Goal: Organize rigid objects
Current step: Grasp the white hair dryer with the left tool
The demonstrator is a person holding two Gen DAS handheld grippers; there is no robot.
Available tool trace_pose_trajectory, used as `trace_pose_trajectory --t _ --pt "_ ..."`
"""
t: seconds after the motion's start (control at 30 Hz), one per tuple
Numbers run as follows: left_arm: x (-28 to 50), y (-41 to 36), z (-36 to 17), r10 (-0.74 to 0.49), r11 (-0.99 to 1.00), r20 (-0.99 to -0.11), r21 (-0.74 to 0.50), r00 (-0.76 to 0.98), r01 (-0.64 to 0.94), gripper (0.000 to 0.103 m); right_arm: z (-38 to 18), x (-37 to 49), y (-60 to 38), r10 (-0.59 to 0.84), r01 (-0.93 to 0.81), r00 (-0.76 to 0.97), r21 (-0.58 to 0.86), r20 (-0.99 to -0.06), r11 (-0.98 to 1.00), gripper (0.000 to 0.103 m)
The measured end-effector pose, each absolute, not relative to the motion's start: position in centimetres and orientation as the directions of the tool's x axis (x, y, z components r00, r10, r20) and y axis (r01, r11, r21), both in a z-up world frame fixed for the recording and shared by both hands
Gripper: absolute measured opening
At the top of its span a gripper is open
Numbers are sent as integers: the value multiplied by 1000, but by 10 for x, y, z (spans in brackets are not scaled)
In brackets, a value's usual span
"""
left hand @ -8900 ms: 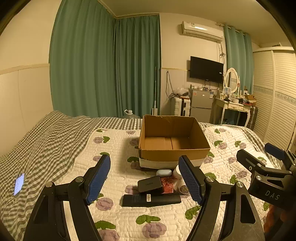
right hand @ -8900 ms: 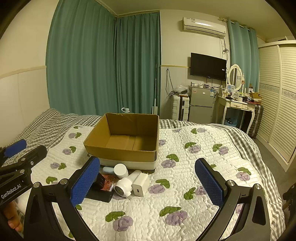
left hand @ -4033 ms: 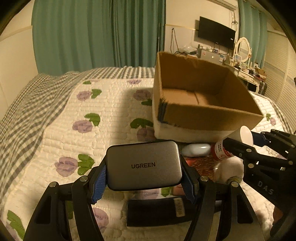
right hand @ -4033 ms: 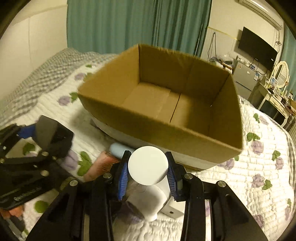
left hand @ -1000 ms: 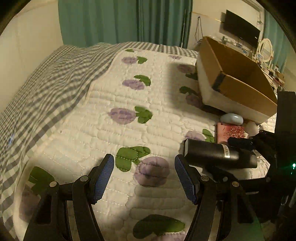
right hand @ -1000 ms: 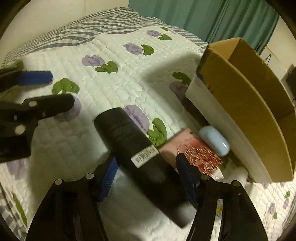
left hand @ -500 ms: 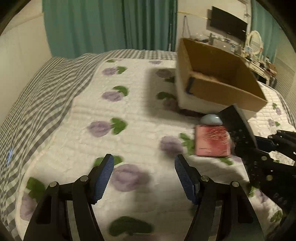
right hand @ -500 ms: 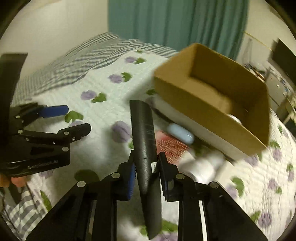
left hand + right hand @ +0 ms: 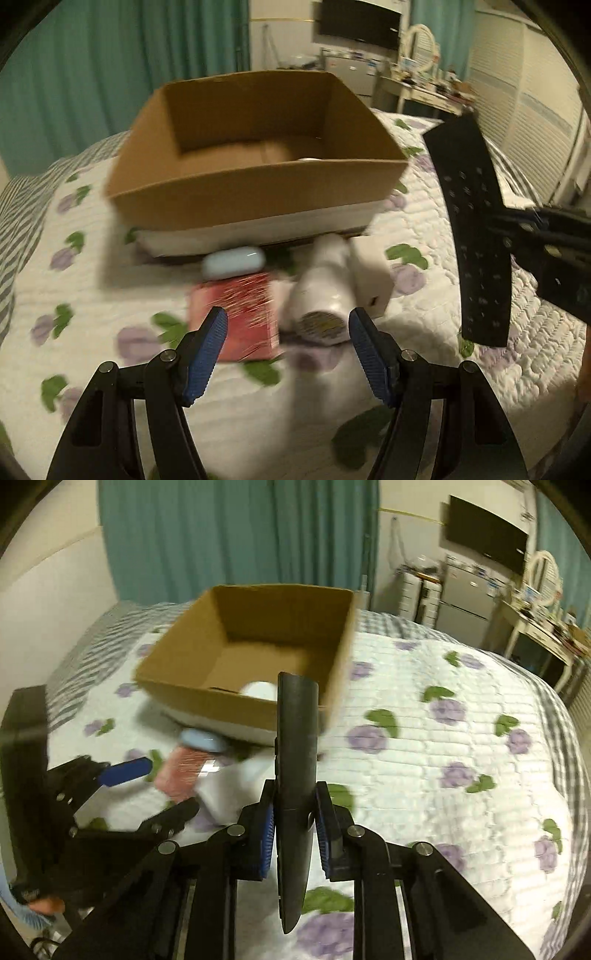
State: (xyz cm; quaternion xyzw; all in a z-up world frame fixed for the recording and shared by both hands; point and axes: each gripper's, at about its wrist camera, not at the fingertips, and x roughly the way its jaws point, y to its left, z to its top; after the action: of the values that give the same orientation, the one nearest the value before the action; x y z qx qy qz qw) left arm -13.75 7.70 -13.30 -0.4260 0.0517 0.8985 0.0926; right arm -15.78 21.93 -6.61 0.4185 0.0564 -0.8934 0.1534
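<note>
My right gripper [image 9: 294, 830] is shut on a long black remote [image 9: 296, 753] and holds it upright above the quilt, short of the open cardboard box [image 9: 258, 653]. The remote [image 9: 474, 229] shows at the right of the left wrist view. My left gripper [image 9: 288, 350] is open and empty above a red packet [image 9: 236, 314] and a white bottle [image 9: 325, 291] lying in front of the box [image 9: 258, 184]. A pale blue case [image 9: 234, 260] and a white charger [image 9: 371, 277] lie beside them. A white object [image 9: 258, 691] lies inside the box.
The box stands on a floral quilted bed [image 9: 461, 738] with a grey checked blanket [image 9: 14, 218] at the left. Green curtains [image 9: 236, 535], a wall television [image 9: 484, 542], a fridge and a dressing table stand behind.
My right gripper has swung the remote up and toward the box. My left gripper has moved right and closer, from bare quilt to over the red packet and the bottle.
</note>
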Motion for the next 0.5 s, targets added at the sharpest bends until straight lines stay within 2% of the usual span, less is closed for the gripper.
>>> trace_pose_trajectory --t 0.3,0.33,0.5 --pt "-162 106 -159 107 -961 -797 70 -594 -268 67 -89 -175 234 -270 317 -568 97 -778 -944 19" --pt "-162 108 -159 111 -956 -796 77 -595 -281 52 -89 -176 234 -273 316 -567 101 -777 -943 19" --pt "-164 124 -159 104 -939 -799 117 -592 -323 47 -88 -174 232 -272 313 -569 101 -776 -944 19"
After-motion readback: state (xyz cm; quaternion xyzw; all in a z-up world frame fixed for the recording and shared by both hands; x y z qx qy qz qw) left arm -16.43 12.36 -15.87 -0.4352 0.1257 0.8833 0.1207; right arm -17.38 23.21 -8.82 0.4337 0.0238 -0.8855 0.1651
